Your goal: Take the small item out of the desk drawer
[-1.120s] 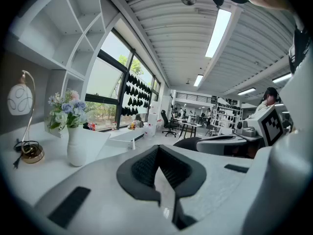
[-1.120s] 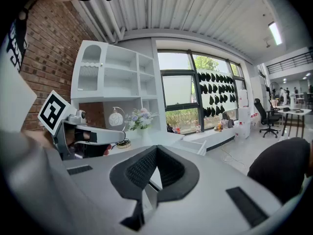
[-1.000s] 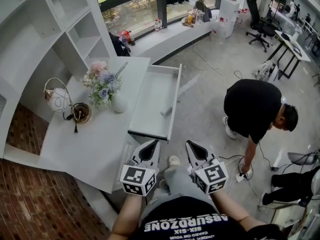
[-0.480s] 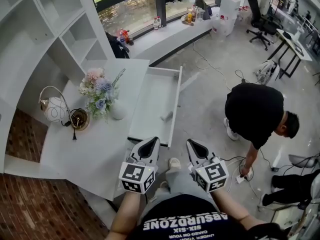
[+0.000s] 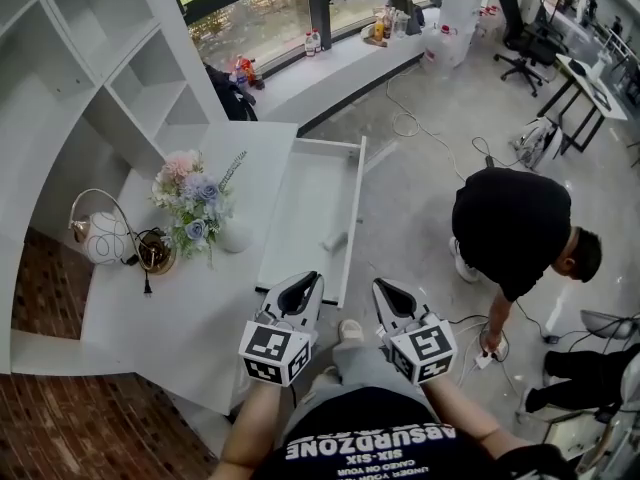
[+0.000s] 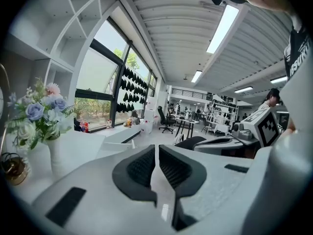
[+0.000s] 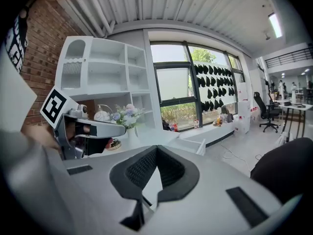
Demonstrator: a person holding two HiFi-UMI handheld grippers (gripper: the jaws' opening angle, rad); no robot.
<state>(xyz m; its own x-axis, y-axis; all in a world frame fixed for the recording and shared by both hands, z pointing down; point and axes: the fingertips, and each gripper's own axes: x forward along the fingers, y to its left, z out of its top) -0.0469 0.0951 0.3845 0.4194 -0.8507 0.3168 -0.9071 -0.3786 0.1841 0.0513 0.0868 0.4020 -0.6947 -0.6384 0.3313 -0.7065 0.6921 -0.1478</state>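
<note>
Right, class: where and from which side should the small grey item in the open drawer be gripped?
Grip the small grey item across its middle, coming straight down. It looks elongated and lies flat, slanted, on the floor of the open drawer near one wall, so a sideways approach is probably blocked; turn the jaws to span its short width.

My counter (image 5: 190,318) and drawer (image 5: 300,188) are white, and the item (image 5: 334,240) is grey. The flowers (image 5: 190,193) are pink, blue and lilac; the vase (image 5: 236,236) is white. My left claw (image 5: 309,282) and right claw (image 5: 379,288) are grey, patterned with black-and-white squares.
</note>
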